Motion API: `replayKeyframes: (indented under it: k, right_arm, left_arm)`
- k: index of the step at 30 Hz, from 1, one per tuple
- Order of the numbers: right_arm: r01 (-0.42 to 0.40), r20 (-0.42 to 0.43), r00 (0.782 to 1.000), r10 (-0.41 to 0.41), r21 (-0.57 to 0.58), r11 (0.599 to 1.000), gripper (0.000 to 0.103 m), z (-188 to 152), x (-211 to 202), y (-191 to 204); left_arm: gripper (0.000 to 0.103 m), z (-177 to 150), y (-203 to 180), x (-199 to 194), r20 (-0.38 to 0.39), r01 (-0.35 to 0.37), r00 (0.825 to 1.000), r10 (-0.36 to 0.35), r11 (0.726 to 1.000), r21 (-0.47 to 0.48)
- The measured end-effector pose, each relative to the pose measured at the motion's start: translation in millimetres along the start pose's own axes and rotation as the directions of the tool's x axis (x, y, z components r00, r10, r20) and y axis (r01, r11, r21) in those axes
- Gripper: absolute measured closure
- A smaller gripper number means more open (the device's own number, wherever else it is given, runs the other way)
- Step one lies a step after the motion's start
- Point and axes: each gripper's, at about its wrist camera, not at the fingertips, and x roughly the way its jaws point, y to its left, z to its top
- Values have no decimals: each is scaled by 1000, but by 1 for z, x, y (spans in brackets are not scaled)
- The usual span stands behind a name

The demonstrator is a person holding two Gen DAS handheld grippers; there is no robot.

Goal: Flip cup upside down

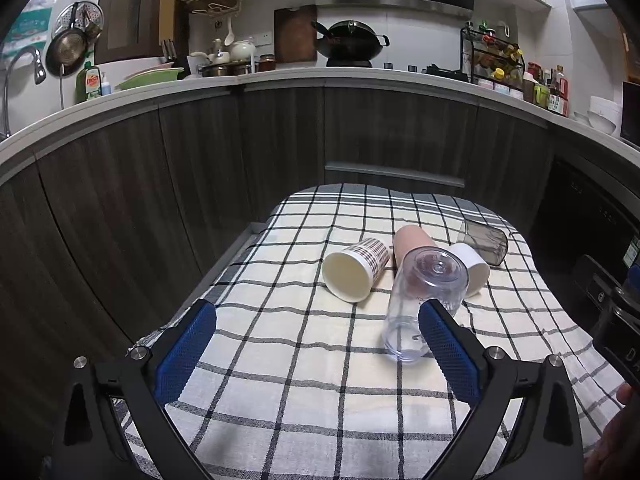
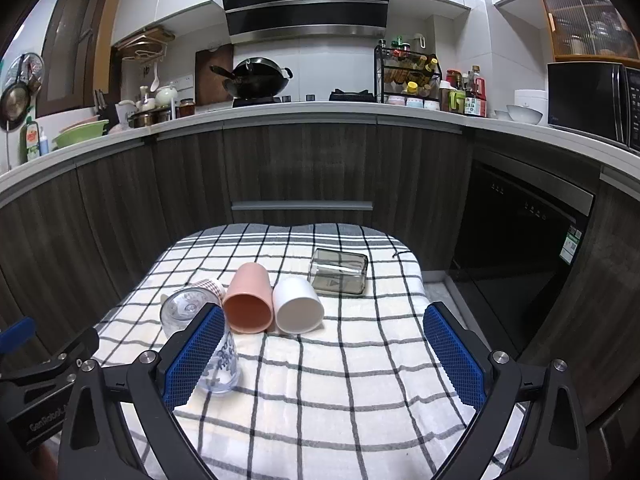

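Note:
A clear plastic cup (image 1: 420,300) stands upside down on the checked cloth (image 1: 280,380); it also shows in the right wrist view (image 2: 188,312), partly behind my right gripper's left finger. A plaid paper cup (image 1: 356,270), a pink cup (image 2: 248,300), a white cup (image 2: 298,306) and a smoky glass tumbler (image 2: 339,271) lie on their sides. My left gripper (image 1: 316,328) is open and empty, its right finger just in front of the clear cup. My right gripper (image 2: 326,332) is open and empty, short of the pink and white cups.
The cloth covers a small table (image 1: 240,248) in front of dark kitchen cabinets (image 2: 304,160). The counter above holds a wok (image 2: 256,76), bottles and a spice rack (image 2: 408,76). The other gripper's body (image 2: 40,380) shows at the left edge.

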Motion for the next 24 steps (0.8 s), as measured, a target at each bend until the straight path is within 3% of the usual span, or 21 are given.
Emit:
replayKeyframes:
  k: [24]
  right_arm:
    - [-4, 0, 1000, 4, -3, 1000, 3, -2, 1, 2]
  left_arm:
    - [0, 1, -2, -3, 3, 1, 1000, -1, 1000, 9]
